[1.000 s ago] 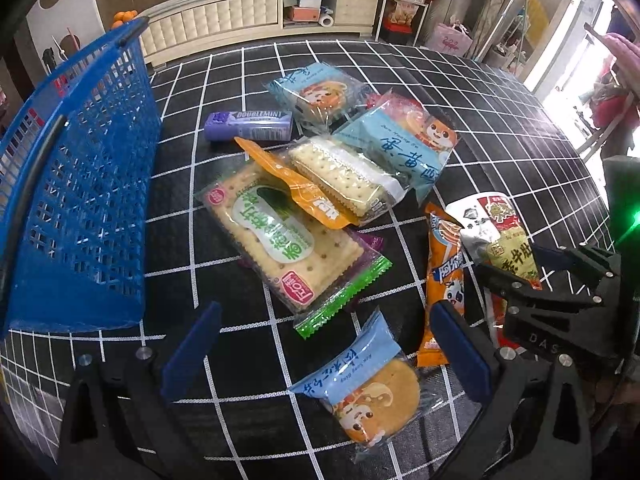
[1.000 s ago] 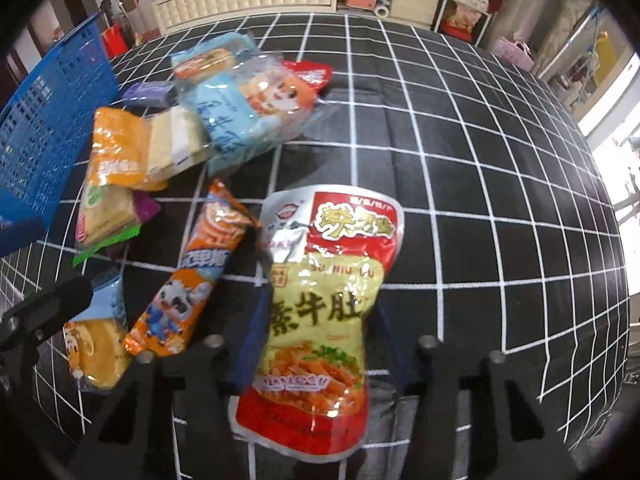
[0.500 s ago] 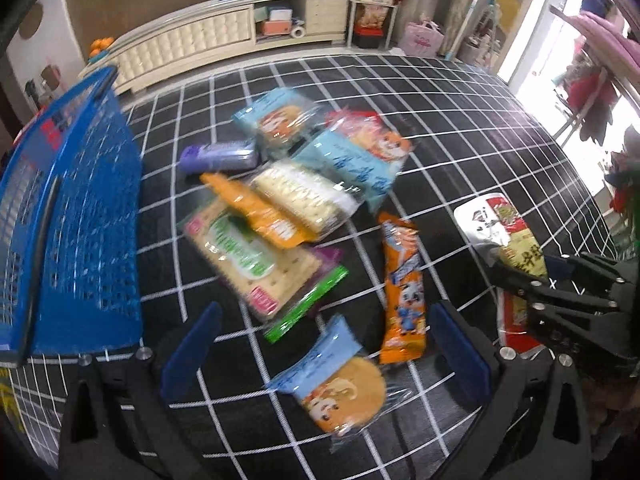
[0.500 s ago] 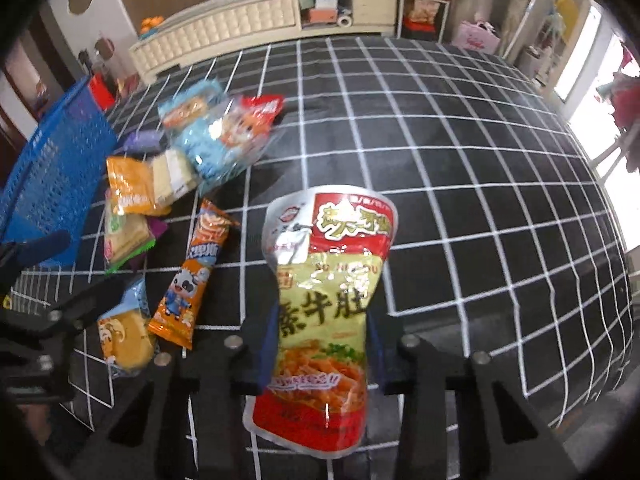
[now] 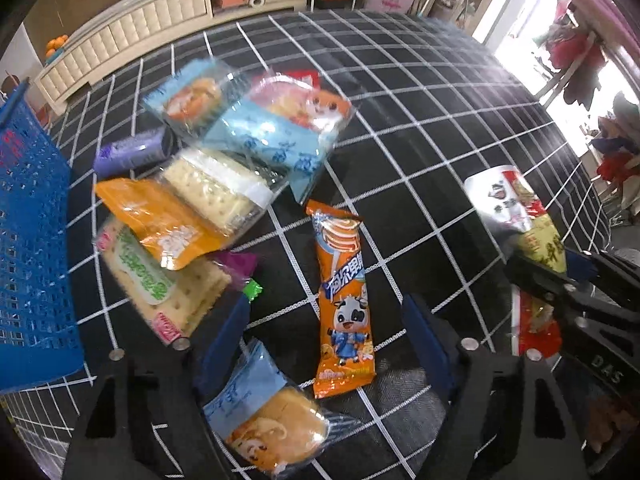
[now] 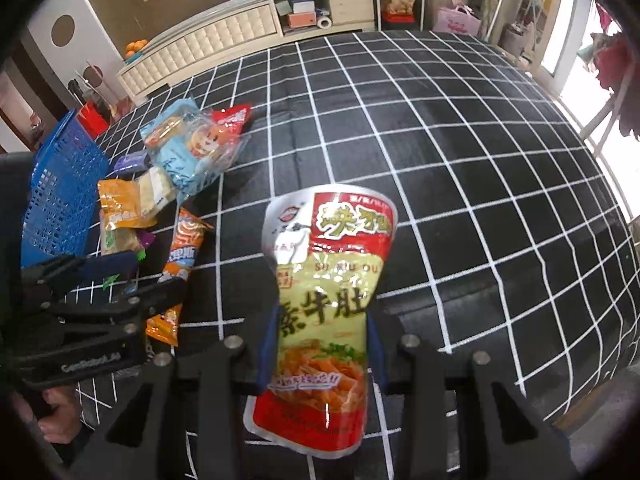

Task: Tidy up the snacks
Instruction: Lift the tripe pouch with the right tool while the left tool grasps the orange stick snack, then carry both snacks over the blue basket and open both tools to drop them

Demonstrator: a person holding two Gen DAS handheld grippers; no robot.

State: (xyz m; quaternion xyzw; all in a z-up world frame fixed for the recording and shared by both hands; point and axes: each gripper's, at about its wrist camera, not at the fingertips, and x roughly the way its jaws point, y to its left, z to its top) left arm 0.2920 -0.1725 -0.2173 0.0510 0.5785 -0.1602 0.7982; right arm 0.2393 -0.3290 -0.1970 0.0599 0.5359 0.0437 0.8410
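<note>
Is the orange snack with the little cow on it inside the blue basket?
No, the orange cow snack lies flat on the black checked cloth, well apart from the blue basket at the left edge.

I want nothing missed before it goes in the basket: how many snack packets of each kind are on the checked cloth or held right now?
Light-blue cake packets: 3
Cracker packets: 2
Orange cow-print bar: 1
Purple gum pack: 1
Red packet, mostly hidden: 1
Red-and-yellow pouch, gripped in the right tool: 1
Total: 9
</note>
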